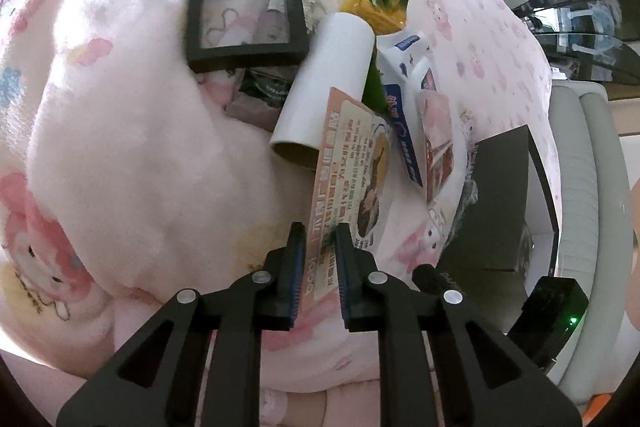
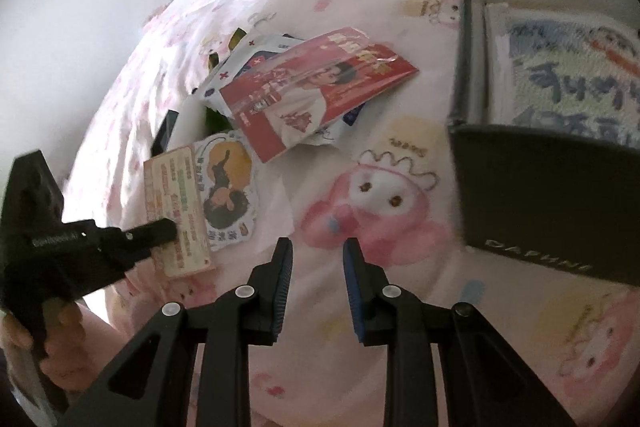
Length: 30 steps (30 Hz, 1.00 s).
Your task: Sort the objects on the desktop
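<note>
A pink printed card (image 1: 352,163) lies on the pink blanket, joined to a round picture sticker (image 2: 226,187). My left gripper (image 1: 320,231) is shut on the card's near end, which sits between its blue pads. The right wrist view shows a hand holding that gripper (image 2: 168,227) at the card (image 2: 176,203). My right gripper (image 2: 318,247) hovers open over the bare blanket, right of the card, with nothing between its fingers. A red packet (image 2: 316,95) lies on white and blue packets further back.
A white cardboard tube (image 1: 324,83), a black square frame (image 1: 244,15) and yellow-green wrappers (image 1: 372,3) are piled beyond the card. An open black box (image 2: 540,195) on the right holds a cloth with blue lettering (image 2: 560,75). A grey padded edge (image 1: 592,187) borders the blanket.
</note>
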### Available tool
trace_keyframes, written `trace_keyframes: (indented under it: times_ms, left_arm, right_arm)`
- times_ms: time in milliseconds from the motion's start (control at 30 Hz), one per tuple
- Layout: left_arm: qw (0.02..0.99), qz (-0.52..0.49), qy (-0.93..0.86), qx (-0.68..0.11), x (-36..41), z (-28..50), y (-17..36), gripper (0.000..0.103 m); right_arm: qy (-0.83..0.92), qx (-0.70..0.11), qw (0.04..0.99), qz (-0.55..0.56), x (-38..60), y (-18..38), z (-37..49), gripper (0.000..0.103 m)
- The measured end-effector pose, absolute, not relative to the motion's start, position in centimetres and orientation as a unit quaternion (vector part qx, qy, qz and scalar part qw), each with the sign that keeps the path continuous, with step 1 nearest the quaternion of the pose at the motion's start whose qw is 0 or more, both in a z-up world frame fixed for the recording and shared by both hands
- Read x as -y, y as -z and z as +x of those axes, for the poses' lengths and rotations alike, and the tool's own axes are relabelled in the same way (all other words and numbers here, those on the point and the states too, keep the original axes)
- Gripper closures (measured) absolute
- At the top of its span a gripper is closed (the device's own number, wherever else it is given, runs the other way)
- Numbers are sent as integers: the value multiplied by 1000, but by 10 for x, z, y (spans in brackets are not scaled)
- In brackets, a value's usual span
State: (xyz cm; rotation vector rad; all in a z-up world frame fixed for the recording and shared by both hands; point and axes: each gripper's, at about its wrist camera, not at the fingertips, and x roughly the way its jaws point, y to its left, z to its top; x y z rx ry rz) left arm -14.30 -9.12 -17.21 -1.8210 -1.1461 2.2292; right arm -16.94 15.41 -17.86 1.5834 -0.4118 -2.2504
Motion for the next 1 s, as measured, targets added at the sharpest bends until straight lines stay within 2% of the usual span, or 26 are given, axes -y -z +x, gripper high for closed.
trace_keyframes:
  times_ms: [200, 233, 267, 333, 433, 500, 533, 700, 833, 967, 1000]
  left_arm:
    - [20, -599, -733, 321, 79, -150, 173, 88]
    - [18, -599, -739, 308, 77, -151, 172, 88]
    - [19, -600, -740, 304, 75, -153, 172, 87]
    - [22, -603, -739, 301, 72, -155, 176, 85]
    - [22, -608, -732, 308, 73, -156, 180, 84]
    - [24, -607, -732, 309, 73, -154, 180, 84]
    - [26, -607, -734, 304, 70, -153, 179, 84]
    - [30, -615, -748, 248, 48, -147, 175, 81]
    - [49, -616, -743, 258, 42, -140, 173, 81]
    - [40, -607, -748, 266, 47, -138, 171, 80]
    - [26, -603, -753, 264, 50, -140, 170, 77]
  right_arm:
    - [793, 159, 189, 557, -145, 187, -177, 80]
    - [792, 158, 195, 556, -142, 189, -180, 79]
    - [792, 158, 200, 555, -139, 190, -183, 72]
    - [790, 156, 211, 553, -133, 193, -189, 65]
    - [793, 112, 217, 558, -116, 198, -192, 65]
    - [800, 95, 218, 552, -112, 197, -188, 74]
    - [803, 93, 220, 547, -113, 194, -187, 86]
    - [812, 83, 226, 531, -116, 176, -168, 93]
    - [819, 63, 234, 520, -113, 162, -149, 96]
    - [826, 80, 218, 514, -120, 151, -150, 96]
    - [821, 89, 219, 519, -121, 152, -152, 96]
